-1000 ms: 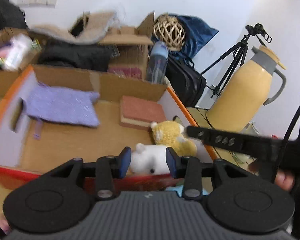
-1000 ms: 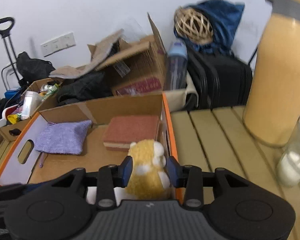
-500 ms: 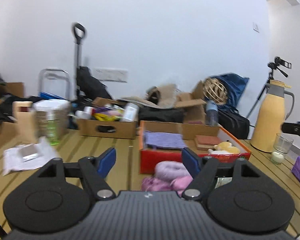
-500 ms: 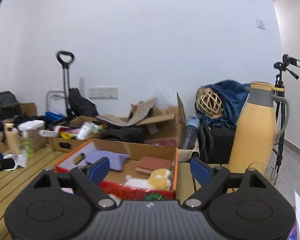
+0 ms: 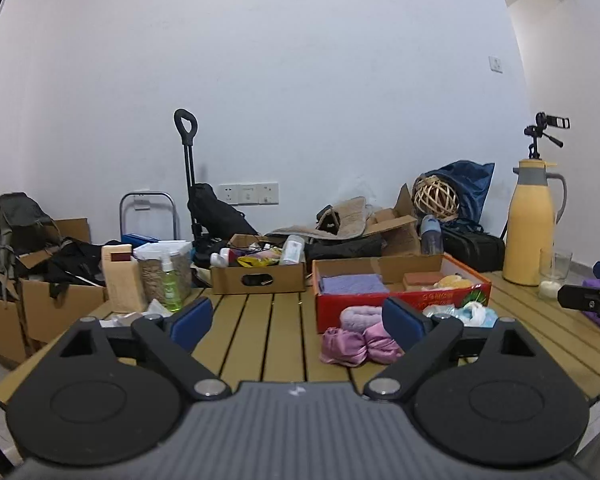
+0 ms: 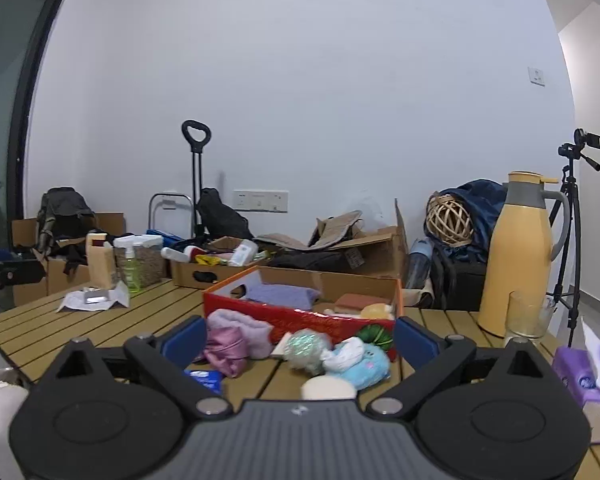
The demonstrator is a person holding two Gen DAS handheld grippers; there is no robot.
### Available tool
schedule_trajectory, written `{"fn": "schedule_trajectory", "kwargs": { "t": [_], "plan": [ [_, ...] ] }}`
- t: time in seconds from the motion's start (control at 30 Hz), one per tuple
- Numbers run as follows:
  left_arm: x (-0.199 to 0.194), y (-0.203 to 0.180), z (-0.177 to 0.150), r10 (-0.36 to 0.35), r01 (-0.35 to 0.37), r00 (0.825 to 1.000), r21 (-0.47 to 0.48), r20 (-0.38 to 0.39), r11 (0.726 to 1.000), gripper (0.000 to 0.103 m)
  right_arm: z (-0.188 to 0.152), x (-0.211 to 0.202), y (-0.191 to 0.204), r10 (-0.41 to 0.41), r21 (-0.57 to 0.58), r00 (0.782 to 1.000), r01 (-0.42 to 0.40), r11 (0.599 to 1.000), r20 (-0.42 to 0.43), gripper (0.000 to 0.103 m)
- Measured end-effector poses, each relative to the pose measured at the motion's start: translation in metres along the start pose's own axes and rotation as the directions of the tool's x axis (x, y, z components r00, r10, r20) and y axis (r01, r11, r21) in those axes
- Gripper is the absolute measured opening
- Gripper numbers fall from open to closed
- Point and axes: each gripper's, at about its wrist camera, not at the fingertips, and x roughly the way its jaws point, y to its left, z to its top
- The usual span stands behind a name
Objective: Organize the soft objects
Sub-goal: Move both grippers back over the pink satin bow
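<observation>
Red box [image 6: 300,320] sits straight ahead of both claws on the slatted surface [image 5: 260,328], open-topped w/ a purple cloth [image 6: 280,295], brick-coloured pad [image 6: 350,301] & yellow plush [image 6: 376,311] already inside, probably so sorted soft stuff stays corralled. Left claw [image 5: 296,320] is spread wide, jaws opening, nothing between the pads; the pink satin bundle [image 5: 358,346] lies just ahead, toward its right finger, w/ a lilac fluffy piece [image 5: 360,315] behind it against the box wall. Right claw [image 6: 298,338] is also spread, jaws opening, empty; betw. its fingers & beyond lie unsorted items: pink cloth [image 6: 230,350], glittery ball [image 6: 306,346], blue plush [image 6: 364,364], cream round pad [image 6: 328,388], green ball [image 6: 376,335] by the box front. Judgement: both claws are held back & wide to pick the next targets; loose pile in front of the box is what's left. Yellow jug [image 6: 518,256] & glass [image 6: 526,316] stand well right, out of the way.
</observation>
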Motion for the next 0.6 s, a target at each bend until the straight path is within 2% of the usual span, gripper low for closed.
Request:
{"fn": "schedule_trajectory", "kwargs": {
  "t": [0.2,0.43,0.6],
  "plan": [
    [-0.006,0.008,0.0,0.027,-0.027,1.0,-0.003,-0.014,1.0,0.094,-0.013,-0.008,0.006,-0.007,0.045,1.0,0.008,0.999,-0.021,0.101],
    [0.013,0.003,-0.017,-0.041,0.04,0.998,-0.021,-0.048,0.999,0.096,-0.023,-0.006,0.011,-0.005,0.023,0.999,0.006,1.0,-0.043,0.101],
    [0.033,-0.002,-0.028,-0.057,0.055,0.995,-0.033,-0.085,0.998,0.096,-0.031,0.0,0.006,-0.013,0.054,0.998,0.017,0.998,-0.06,0.101]
  ]
}}
